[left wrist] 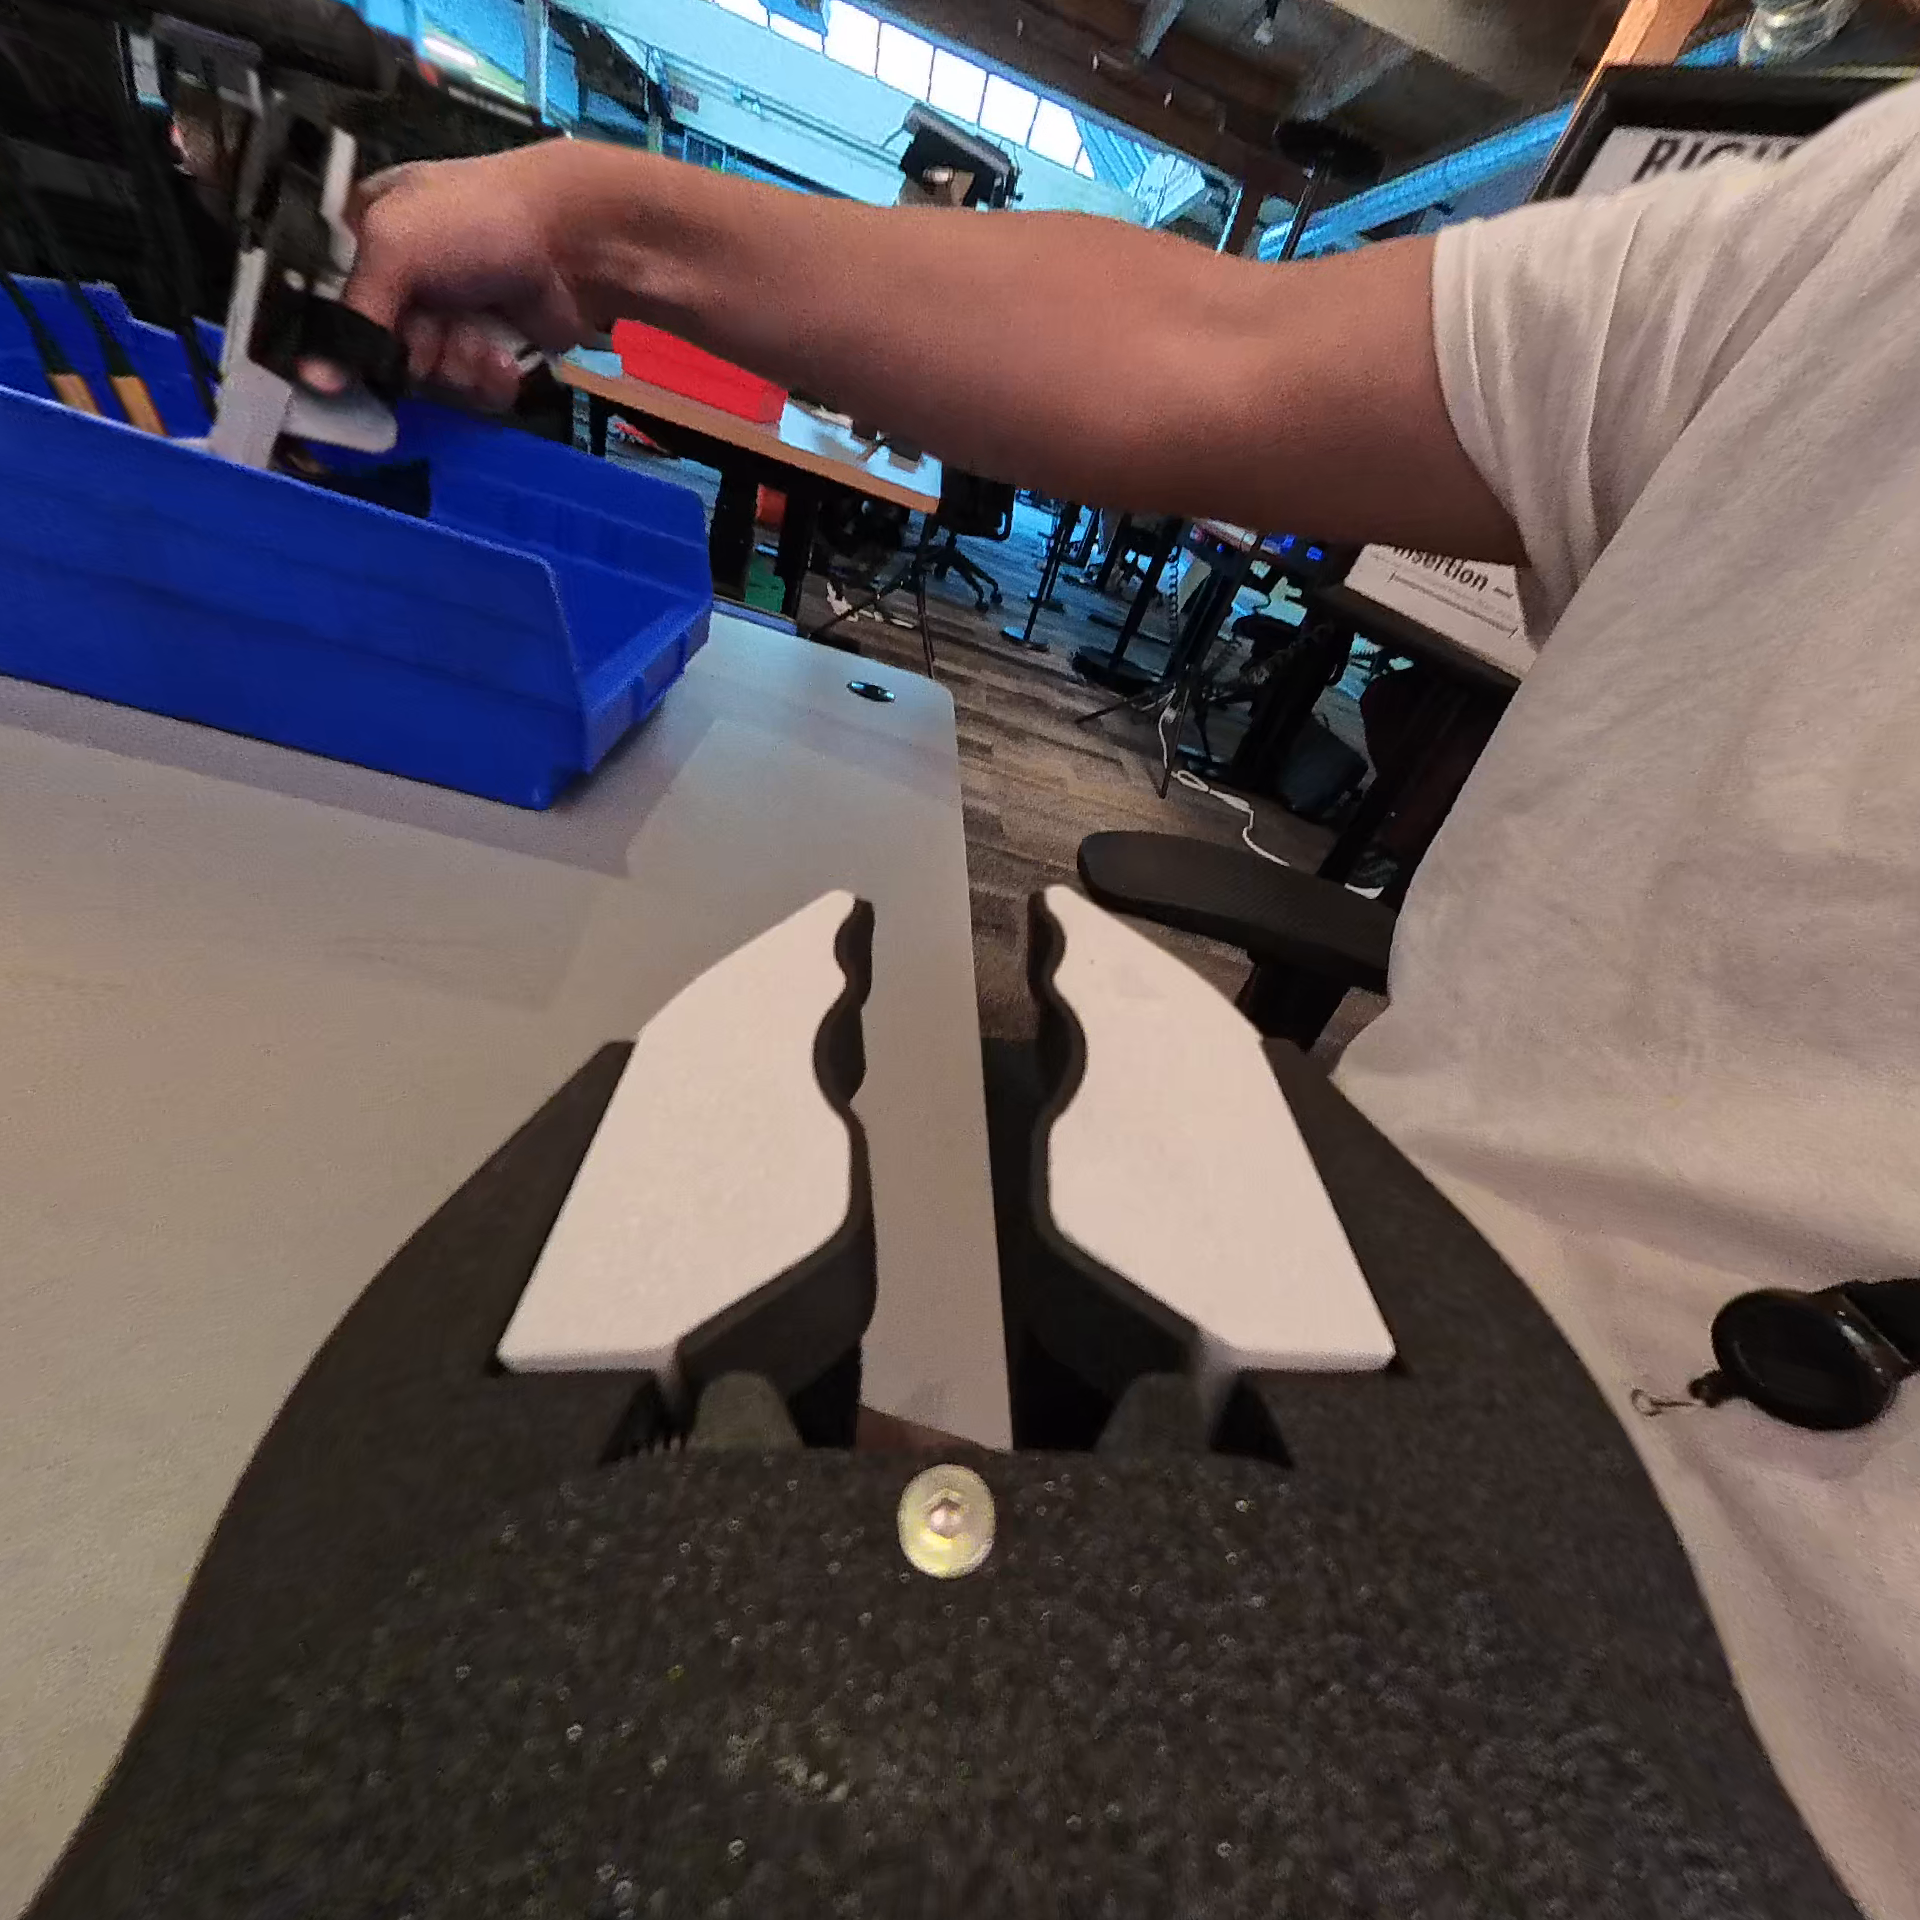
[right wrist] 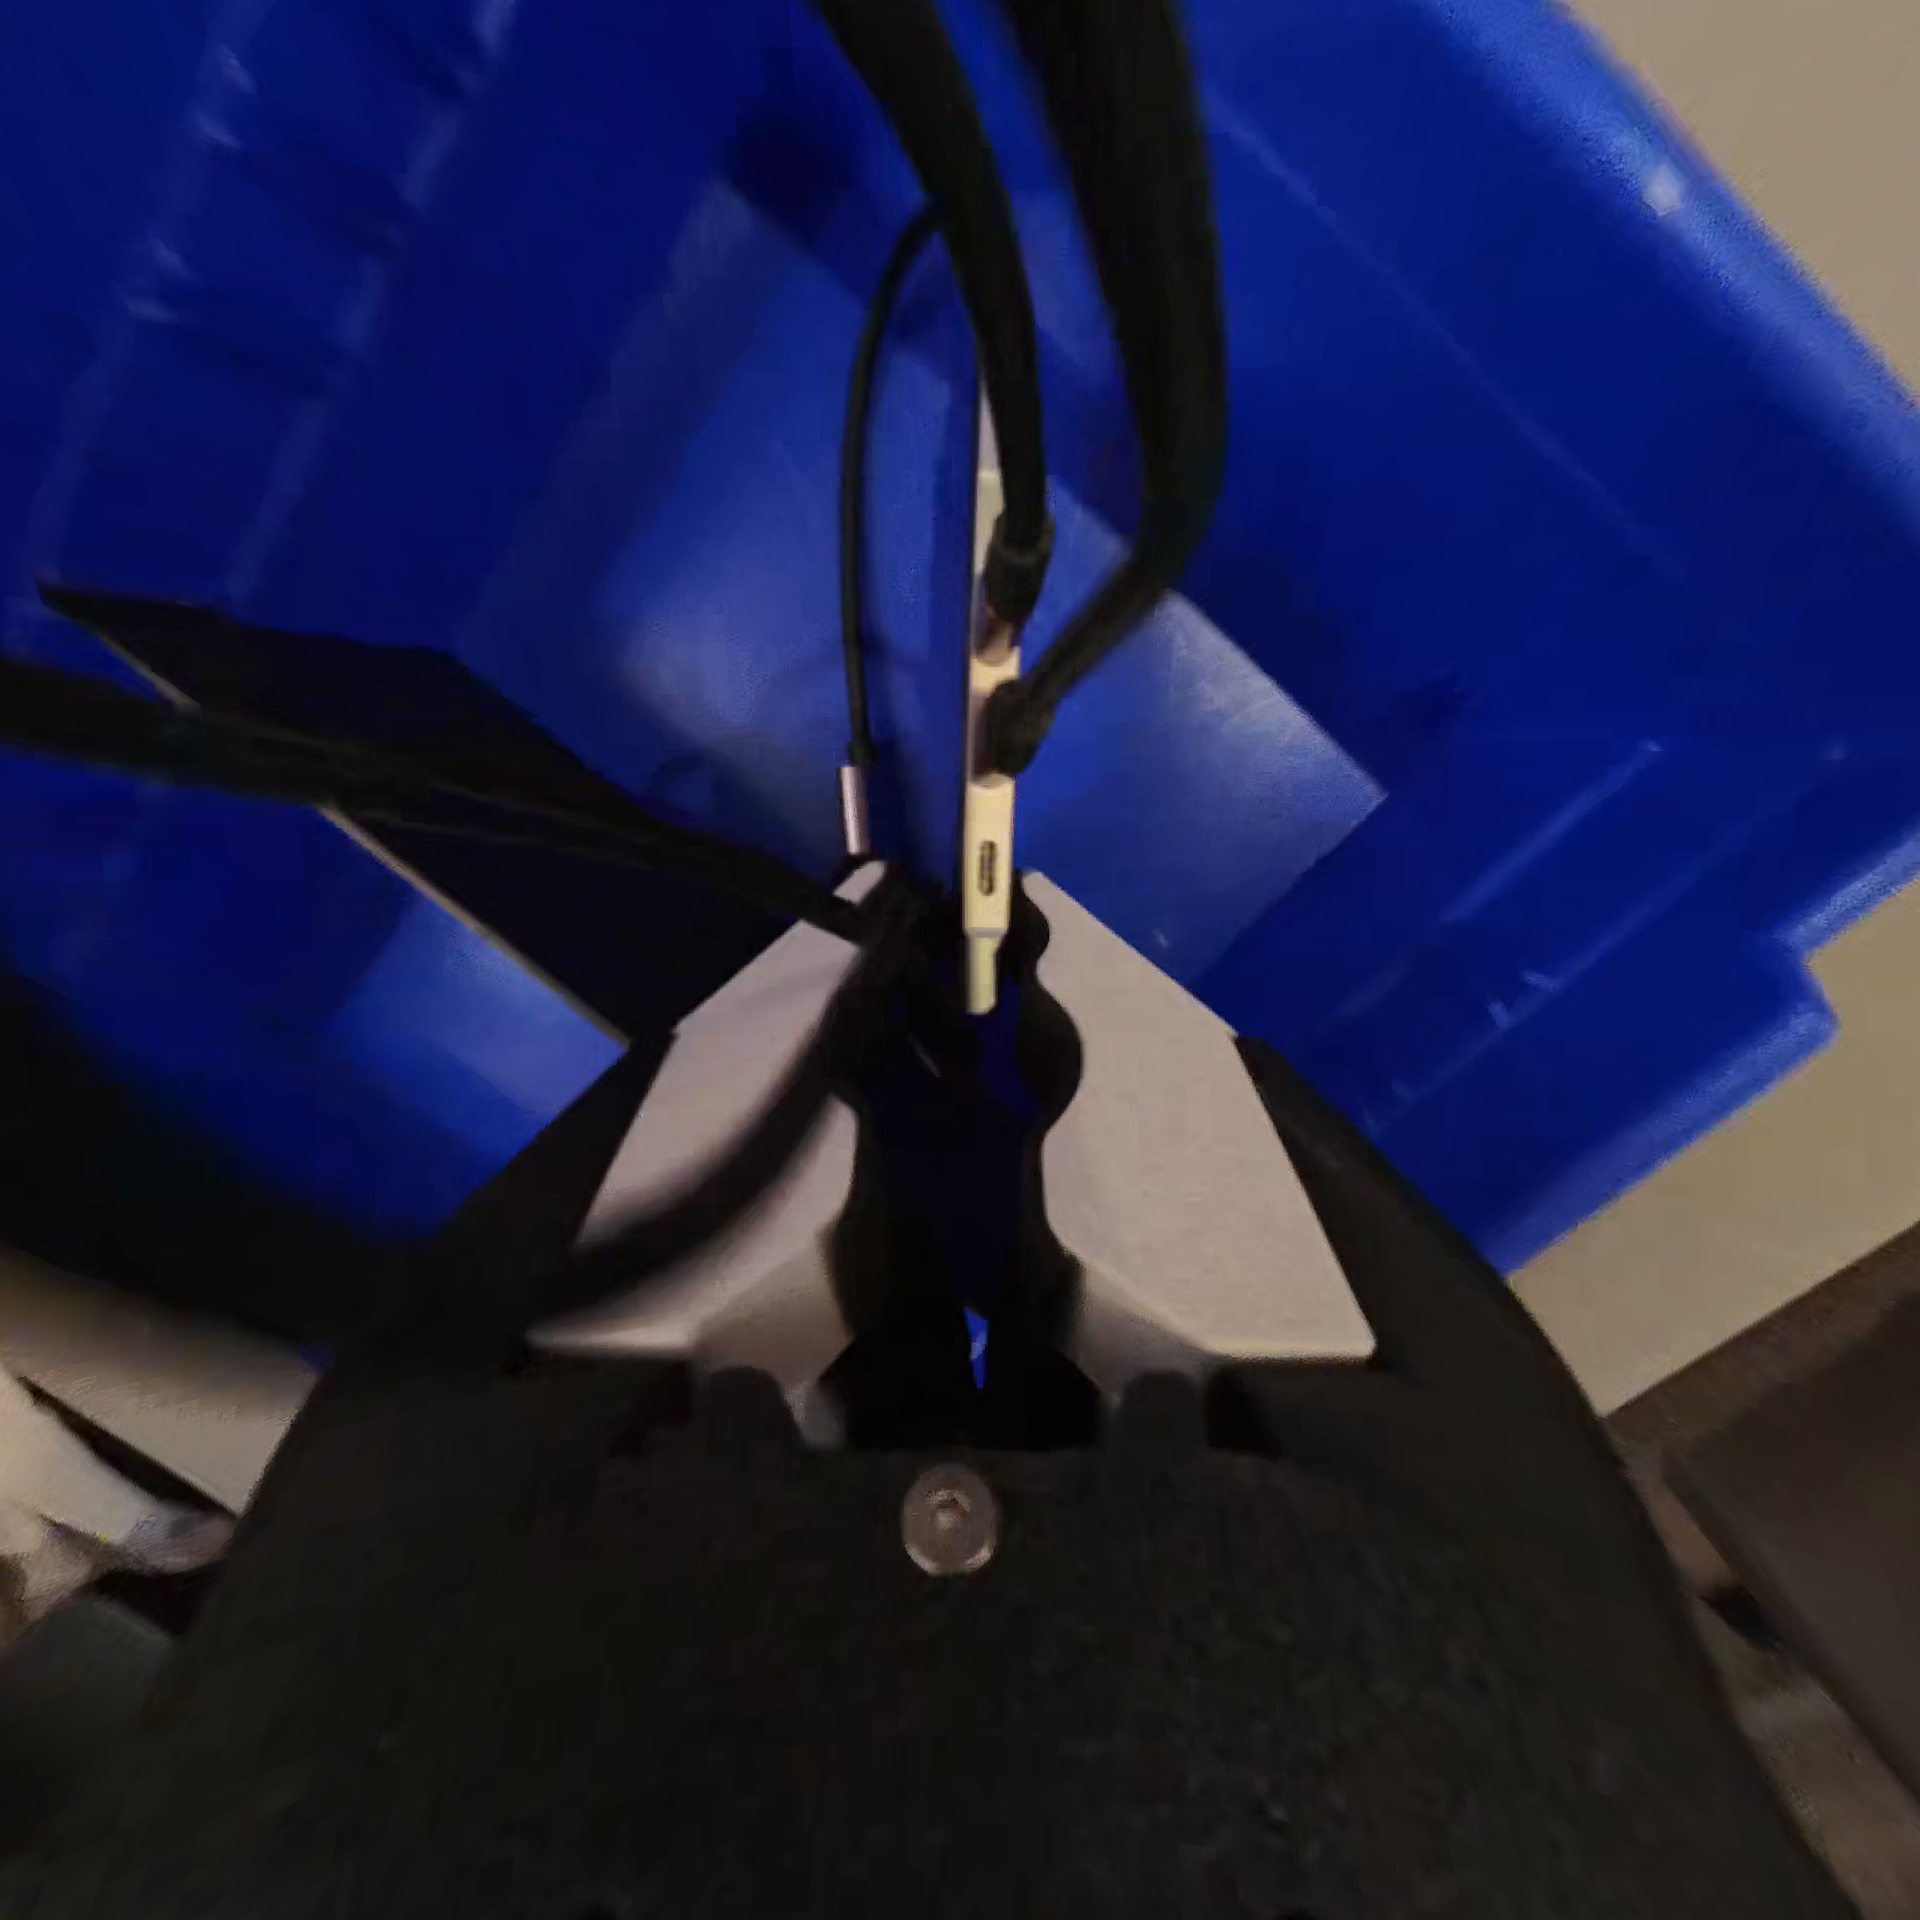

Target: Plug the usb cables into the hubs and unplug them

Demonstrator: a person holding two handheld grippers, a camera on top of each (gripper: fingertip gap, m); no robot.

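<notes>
While the right gripper reached down into a blue plastic bin, its two pale fingers were drawn close together around a slim, cream-coloured hub, pinching its near end between the dark inner pads. That hub stood on edge inside the bin, and at least two thick black cables ran down into its far end, so it seemed to have plugs already seated in it. A thinner black cable with a small silver plug hung just beside the hub, apparently loose — whether it was connected to anything could not be told through the blur. More dark cables or straps trailed off to the left of the fingertips.

From the left wrist camera, the left gripper was seen over the edge of a pale grey table, its fingers parted with a clear gap and nothing between them. Farther off, the person's right hand held the right gripper over the same bin, which sat on the table's far side. Their white T-shirt filled the right of that view.

Judged from this, the work looked to be in an early or middle stage — the hub was being lifted or steadied in the bin, some cables appeared plugged, and the unplugging, and any use of the idle left gripper, remained to be done.
</notes>
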